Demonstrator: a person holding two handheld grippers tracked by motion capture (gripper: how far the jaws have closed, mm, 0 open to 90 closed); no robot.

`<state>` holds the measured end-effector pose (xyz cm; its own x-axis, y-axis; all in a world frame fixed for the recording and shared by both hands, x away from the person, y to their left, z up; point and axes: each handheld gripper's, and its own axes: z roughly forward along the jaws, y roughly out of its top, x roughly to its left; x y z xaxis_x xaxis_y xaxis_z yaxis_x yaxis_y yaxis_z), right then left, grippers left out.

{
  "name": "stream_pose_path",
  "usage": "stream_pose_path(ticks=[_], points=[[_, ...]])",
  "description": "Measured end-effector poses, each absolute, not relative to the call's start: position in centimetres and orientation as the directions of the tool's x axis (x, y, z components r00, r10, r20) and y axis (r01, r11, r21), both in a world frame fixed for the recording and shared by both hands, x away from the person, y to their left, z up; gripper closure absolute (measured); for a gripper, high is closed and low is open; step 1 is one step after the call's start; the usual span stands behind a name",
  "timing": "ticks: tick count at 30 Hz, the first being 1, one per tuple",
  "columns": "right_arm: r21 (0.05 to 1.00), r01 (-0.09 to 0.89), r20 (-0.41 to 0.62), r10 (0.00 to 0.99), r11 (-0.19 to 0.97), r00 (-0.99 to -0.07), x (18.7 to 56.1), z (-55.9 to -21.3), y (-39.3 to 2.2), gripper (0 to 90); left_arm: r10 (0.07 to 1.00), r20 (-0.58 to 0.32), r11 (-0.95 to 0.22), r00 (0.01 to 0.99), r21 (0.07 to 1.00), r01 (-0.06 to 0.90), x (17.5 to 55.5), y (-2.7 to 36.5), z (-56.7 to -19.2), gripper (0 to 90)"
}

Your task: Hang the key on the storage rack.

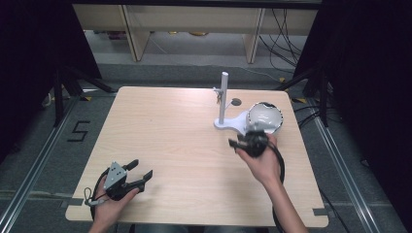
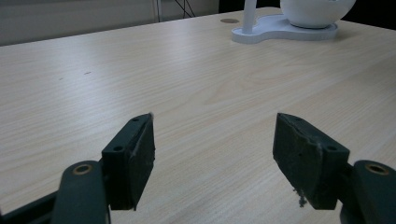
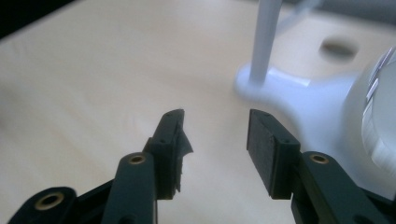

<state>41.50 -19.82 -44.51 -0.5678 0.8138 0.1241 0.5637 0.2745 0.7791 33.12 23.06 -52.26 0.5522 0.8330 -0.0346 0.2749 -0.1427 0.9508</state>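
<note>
right tongs [image 1: 235,143] open, empty, just beside stand base [image 1: 232,121] | pole [image 1: 224,97] upright, ahead of them | bowl [image 1: 265,117] on base, beside right hand | left tongs [image 1: 141,171] open, empty, well apart on surface [image 1: 170,136]

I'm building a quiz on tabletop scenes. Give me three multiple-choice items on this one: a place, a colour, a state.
1. Where on the table does the stand sit?
A. near left corner
B. far right part
C. near edge, middle

2. What colour is the stand's pole?
A. white
B. red
C. black

3. How do the right gripper's jaws stand?
A. shut on the pole
C. shut on the bowl
B. apart, with nothing between them

Key: 1 B, the high view shows it far and to the right, with the bowl on its base. 2 A, the pole is white. 3 B, bare table shows through the gap.
</note>
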Motion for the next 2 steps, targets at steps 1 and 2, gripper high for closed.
stream_pose_path(ticks=[1, 2], points=[[0.775, 0.574, 0.135, 0.817, 0.266, -0.561, 40.64, -46.03, -20.37, 58.1, 0.834, -0.035, -0.142, 0.55, 0.95, 0.277, 33.13, 23.08, -52.25, 28.9], [0.775, 0.574, 0.135, 0.817, 0.266, -0.561, 40.64, -46.03, -20.37, 58.1, 0.834, -0.035, -0.142, 0.55, 0.95, 0.277, 33.13, 23.08, -52.25, 28.9]])
